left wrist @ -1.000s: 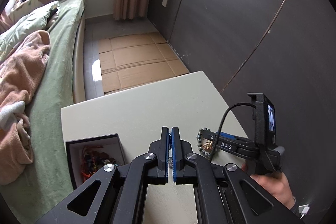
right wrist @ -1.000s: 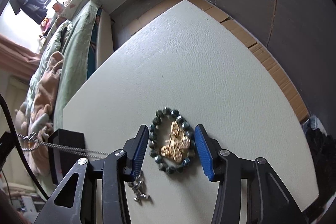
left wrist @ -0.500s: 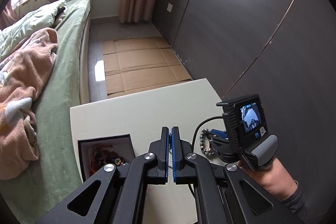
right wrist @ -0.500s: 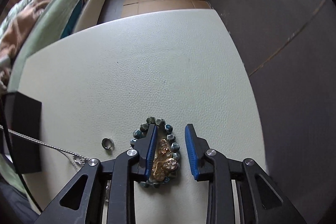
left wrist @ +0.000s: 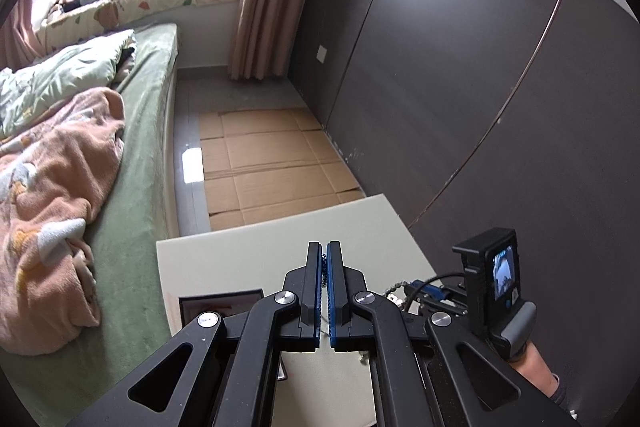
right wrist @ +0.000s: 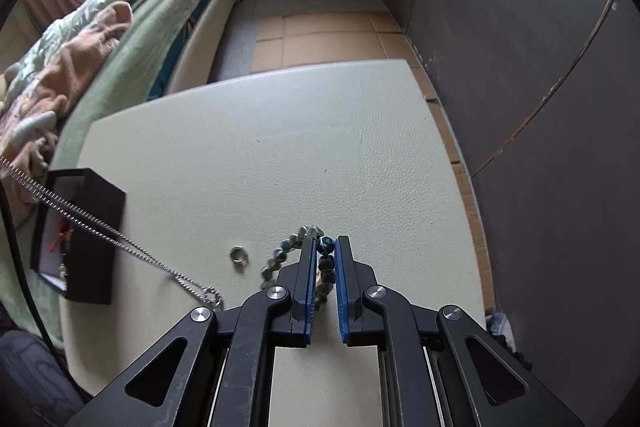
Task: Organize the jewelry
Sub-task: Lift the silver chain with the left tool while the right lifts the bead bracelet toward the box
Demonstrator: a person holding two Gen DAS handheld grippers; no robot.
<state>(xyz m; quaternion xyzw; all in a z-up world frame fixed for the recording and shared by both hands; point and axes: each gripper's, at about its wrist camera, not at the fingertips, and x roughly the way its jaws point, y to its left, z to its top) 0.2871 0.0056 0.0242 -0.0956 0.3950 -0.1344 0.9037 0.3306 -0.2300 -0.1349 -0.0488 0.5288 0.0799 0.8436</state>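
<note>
My right gripper (right wrist: 324, 247) is shut on a blue-green bead bracelet (right wrist: 286, 253), which tilts up off the cream table (right wrist: 280, 147). My left gripper (left wrist: 324, 255) is shut on a silver chain necklace (right wrist: 104, 227); the chain runs taut from the upper left down to the table, its end (right wrist: 210, 295) resting there. A small silver ring (right wrist: 239, 253) lies on the table between chain and bracelet. A black jewelry box (right wrist: 84, 227) stands open at the table's left edge and also shows in the left wrist view (left wrist: 222, 305). The gold butterfly piece is hidden.
A green bed with a pink blanket (left wrist: 60, 167) runs along the left of the table. A dark wall (right wrist: 540, 67) closes the right side. Cardboard sheets (left wrist: 264, 155) cover the floor beyond the table's far edge.
My right gripper has closed on the bead bracelet and tipped it up off the table. My left gripper has risen, pulling the chain tauter; the box sits lower in its view.
</note>
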